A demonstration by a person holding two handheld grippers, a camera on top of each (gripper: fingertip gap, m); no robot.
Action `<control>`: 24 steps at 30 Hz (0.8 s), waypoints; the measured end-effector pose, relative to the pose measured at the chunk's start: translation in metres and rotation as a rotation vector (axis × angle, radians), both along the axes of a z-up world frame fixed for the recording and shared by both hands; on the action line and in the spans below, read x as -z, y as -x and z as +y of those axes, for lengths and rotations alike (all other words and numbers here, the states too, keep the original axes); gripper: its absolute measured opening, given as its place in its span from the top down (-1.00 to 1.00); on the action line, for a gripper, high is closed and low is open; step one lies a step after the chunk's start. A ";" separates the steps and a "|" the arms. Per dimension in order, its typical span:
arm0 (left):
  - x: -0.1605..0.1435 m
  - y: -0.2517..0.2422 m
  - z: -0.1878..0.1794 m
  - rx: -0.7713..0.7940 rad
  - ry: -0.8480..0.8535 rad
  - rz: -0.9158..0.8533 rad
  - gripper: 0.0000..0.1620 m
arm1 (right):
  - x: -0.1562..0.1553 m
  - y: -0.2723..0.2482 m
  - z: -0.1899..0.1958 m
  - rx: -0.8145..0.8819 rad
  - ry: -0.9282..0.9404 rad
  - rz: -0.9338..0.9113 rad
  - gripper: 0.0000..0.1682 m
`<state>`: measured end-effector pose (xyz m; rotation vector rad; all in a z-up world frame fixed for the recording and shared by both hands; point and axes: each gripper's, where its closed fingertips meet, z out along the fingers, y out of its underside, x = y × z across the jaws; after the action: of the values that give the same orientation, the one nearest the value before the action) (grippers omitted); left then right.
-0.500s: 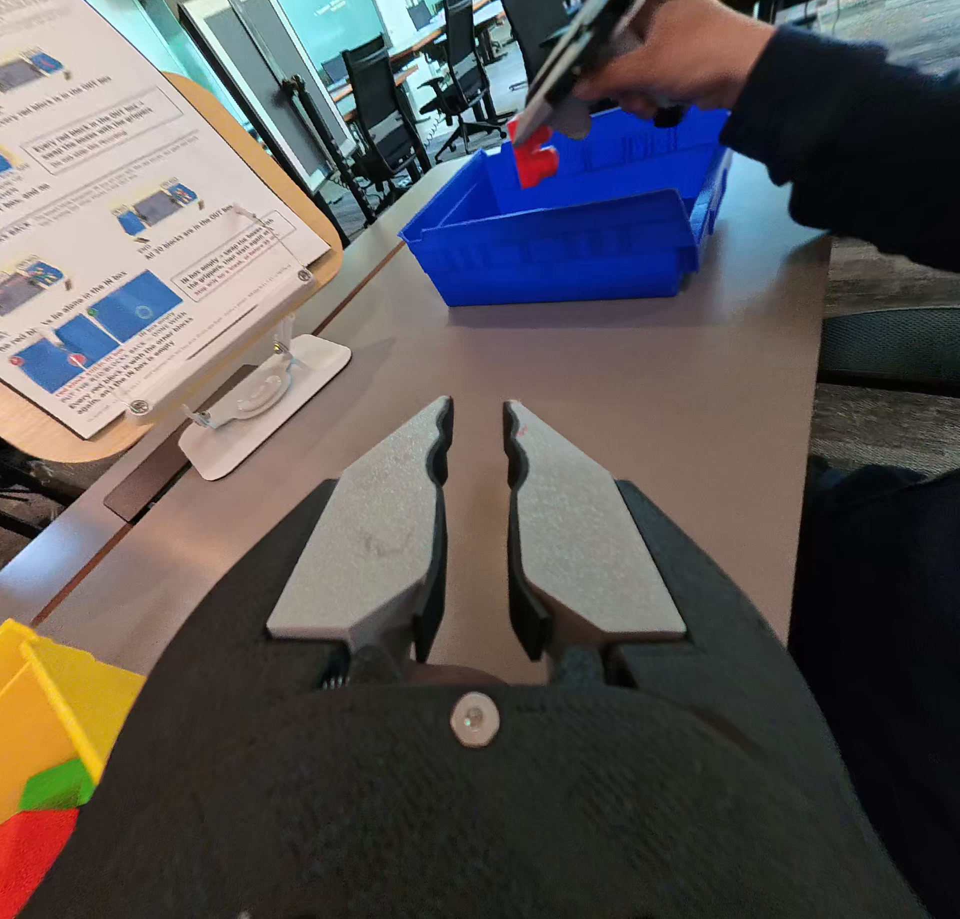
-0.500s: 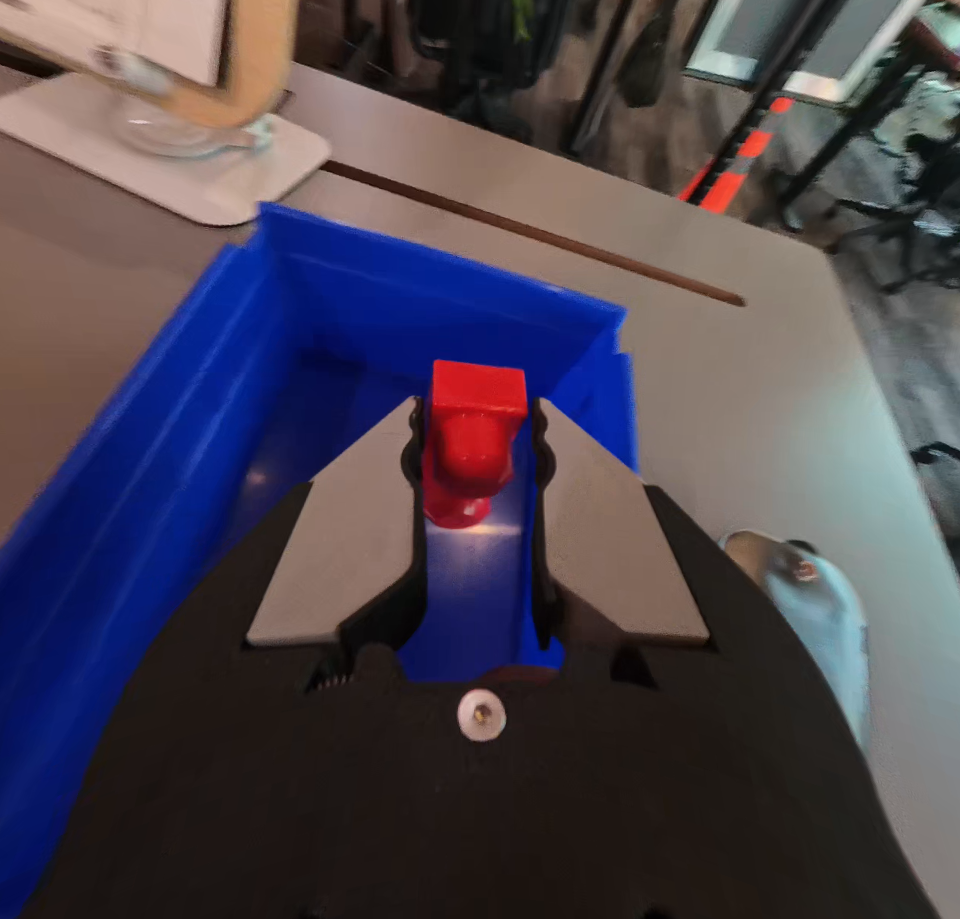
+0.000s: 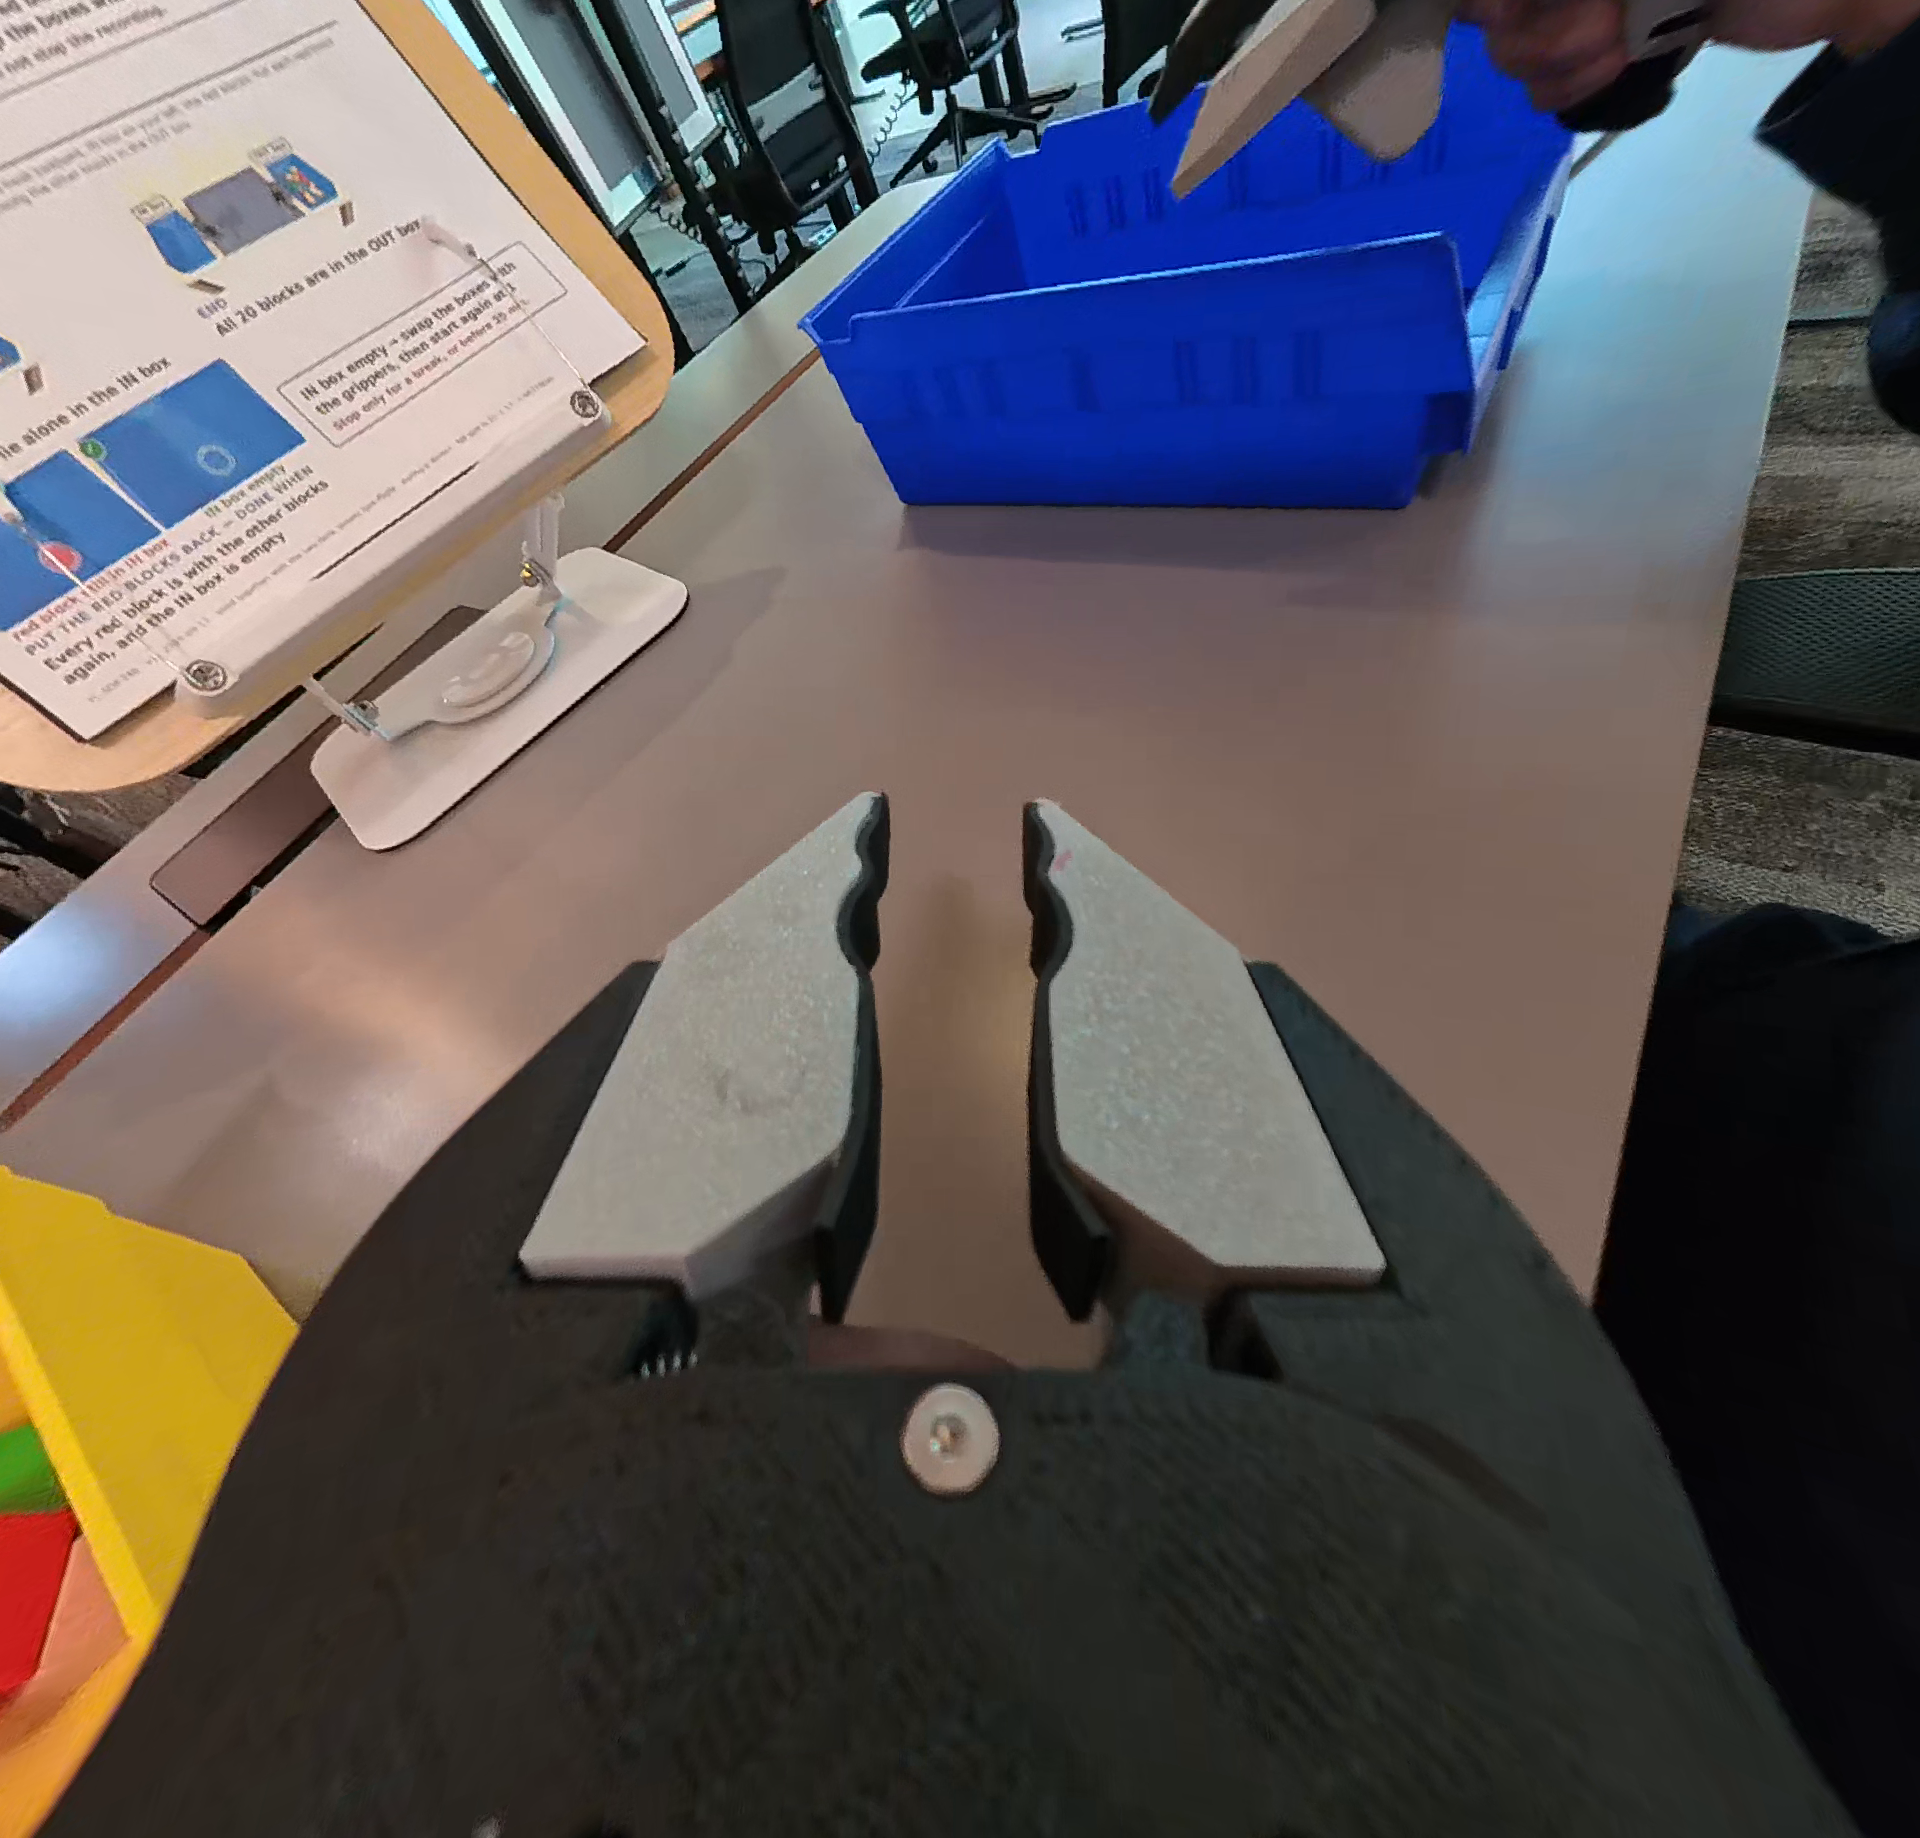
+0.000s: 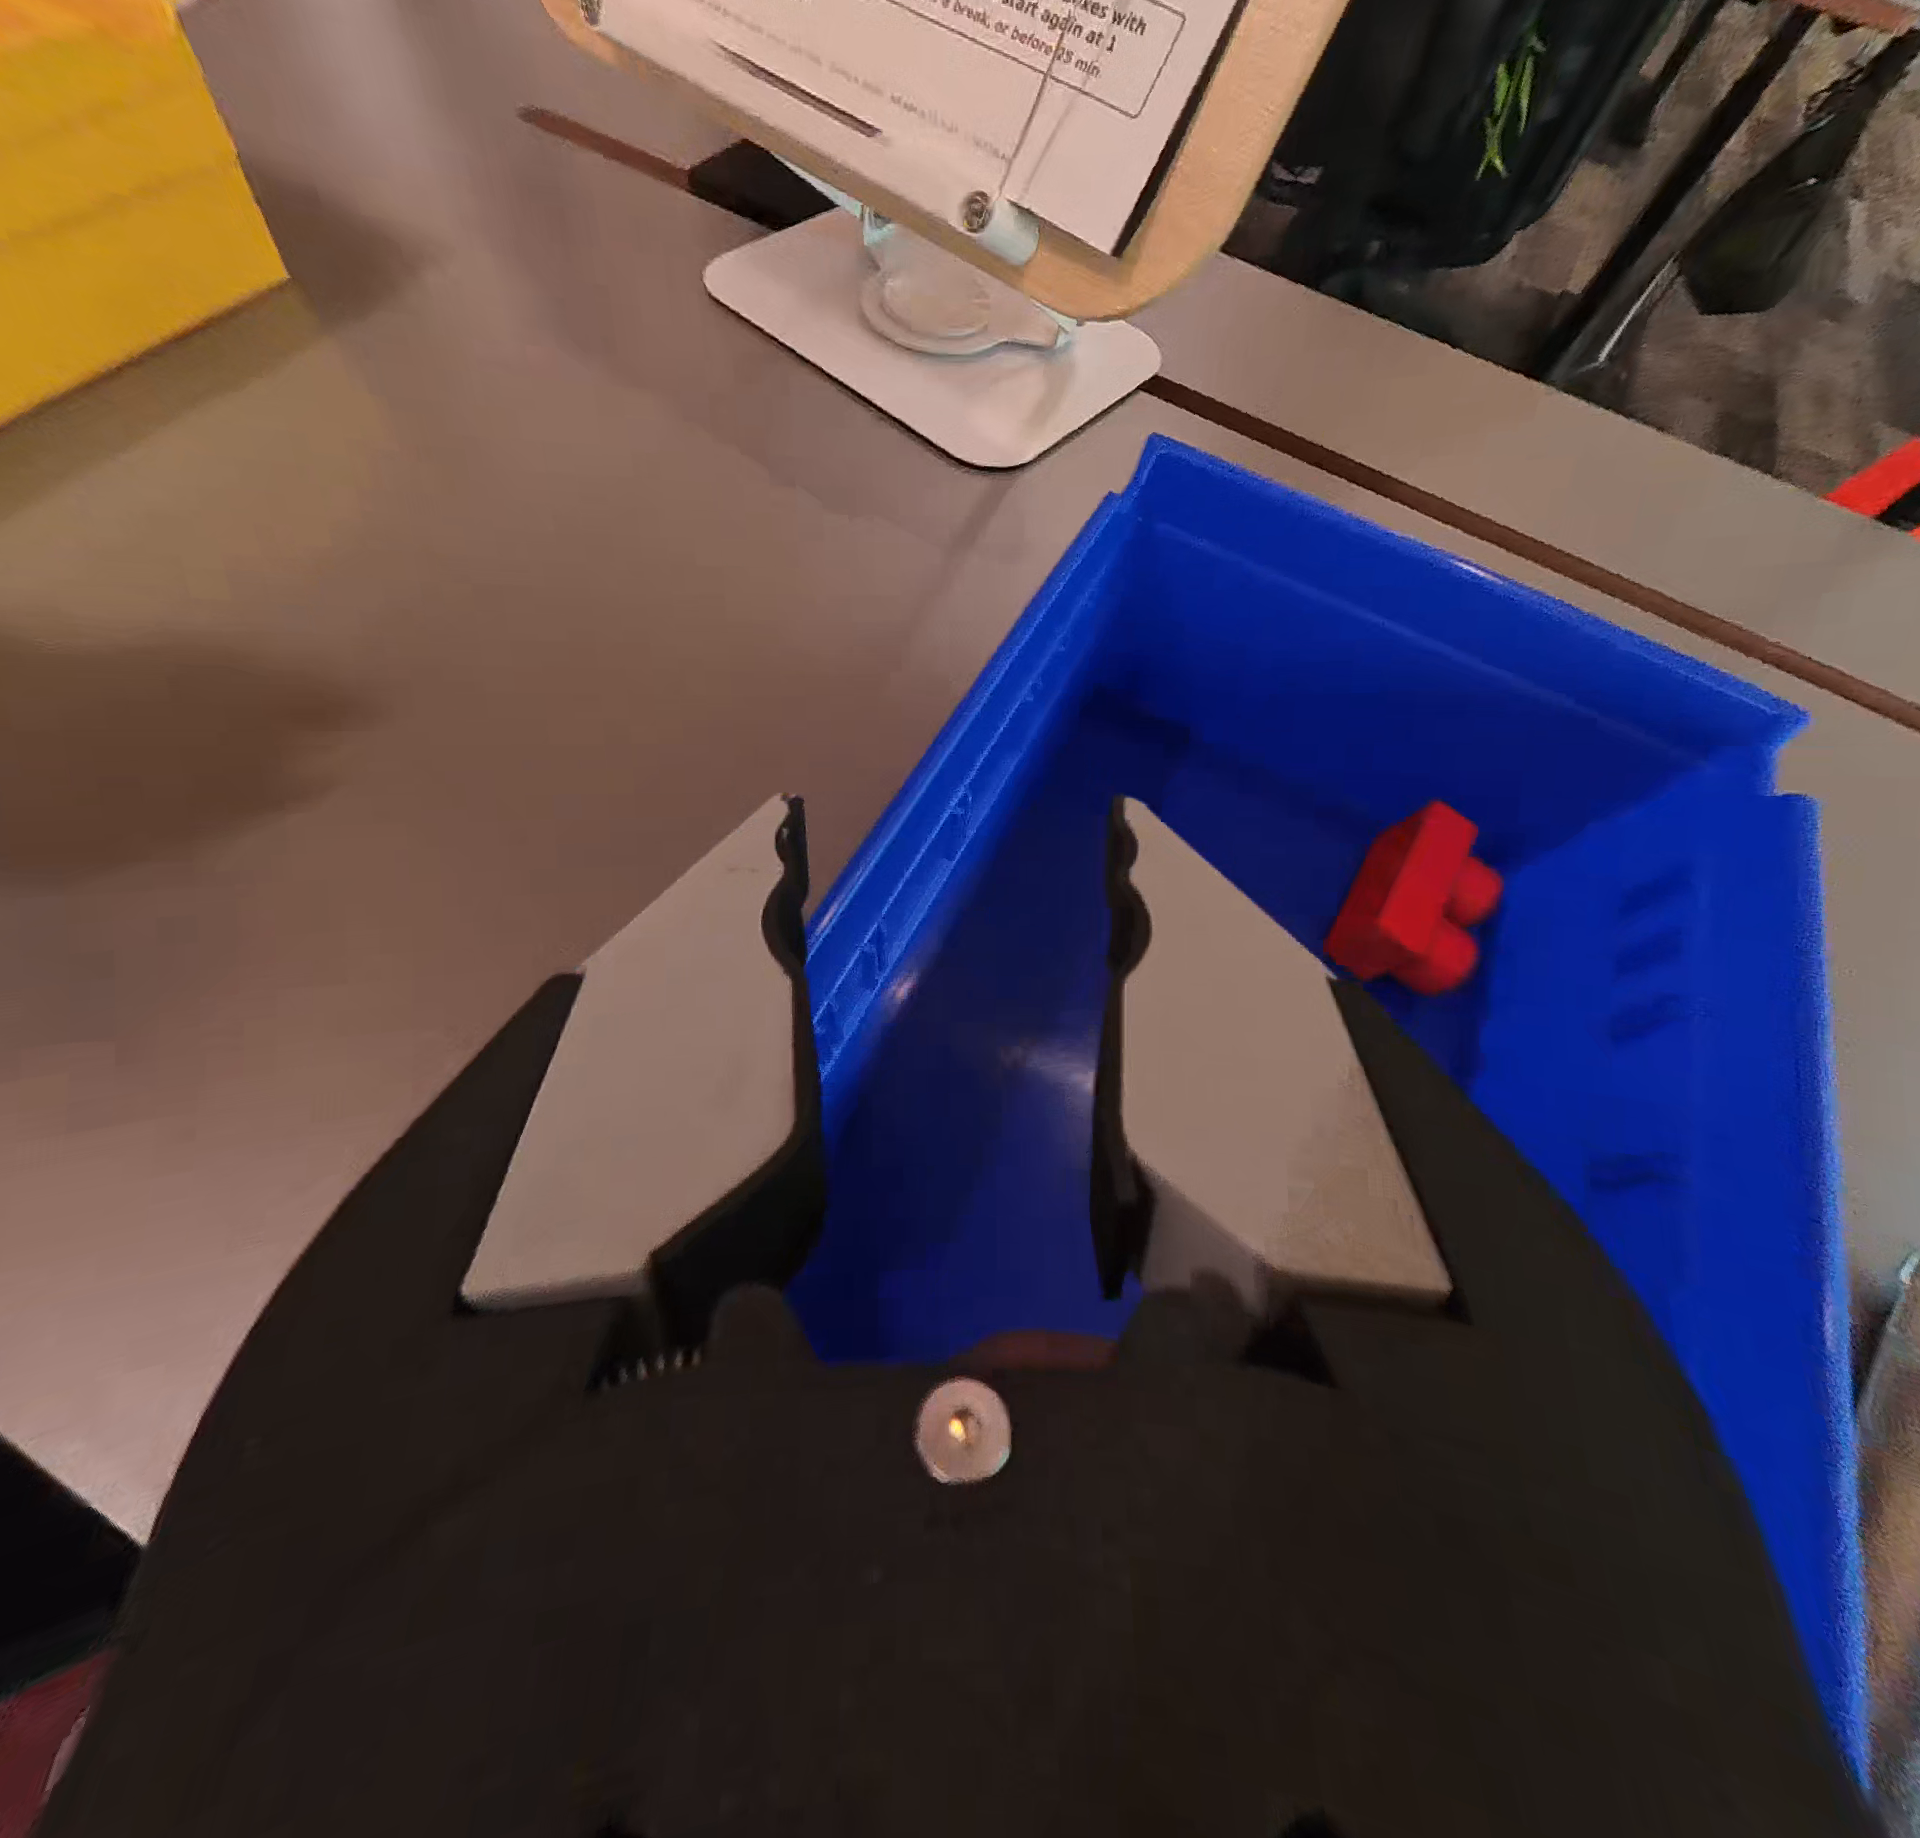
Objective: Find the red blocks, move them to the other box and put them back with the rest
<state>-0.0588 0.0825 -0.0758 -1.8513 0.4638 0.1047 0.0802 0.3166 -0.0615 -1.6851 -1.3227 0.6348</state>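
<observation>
1. So far, one red block lies in the blue box.
2. My right gripper hangs released and empty above it.
3. My left gripper is parted, empty; more blocks wait in the yellow box.

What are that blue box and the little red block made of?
Blue box: apparently hard moulded plastic, glossy; light glints off its floor and the walls have moulded ribs. Red block: probably plastic too, smooth, uniform colour, with round studs.
</observation>
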 end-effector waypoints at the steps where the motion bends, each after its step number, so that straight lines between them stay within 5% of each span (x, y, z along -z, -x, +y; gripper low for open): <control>1: 0.000 0.001 -0.001 -0.007 0.002 -0.006 0.71 | -0.002 -0.002 -0.004 -0.012 -0.001 -0.008 0.34; 8: 0.008 0.028 -0.035 -0.146 0.066 0.006 0.64 | -0.021 -0.007 -0.008 -0.034 0.044 0.019 0.32; 18: -0.020 0.180 -0.142 -0.549 0.174 0.015 0.54 | -0.022 -0.002 -0.023 -0.066 0.023 0.004 0.34; 24: 0.022 0.226 -0.166 -0.555 0.411 -0.071 0.51 | -0.033 0.012 -0.041 -0.107 0.050 0.068 0.35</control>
<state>-0.2849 -0.0831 -0.0980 -2.3398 -0.1019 0.3356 0.0685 0.2756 -0.0281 -1.6255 -1.3655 0.7866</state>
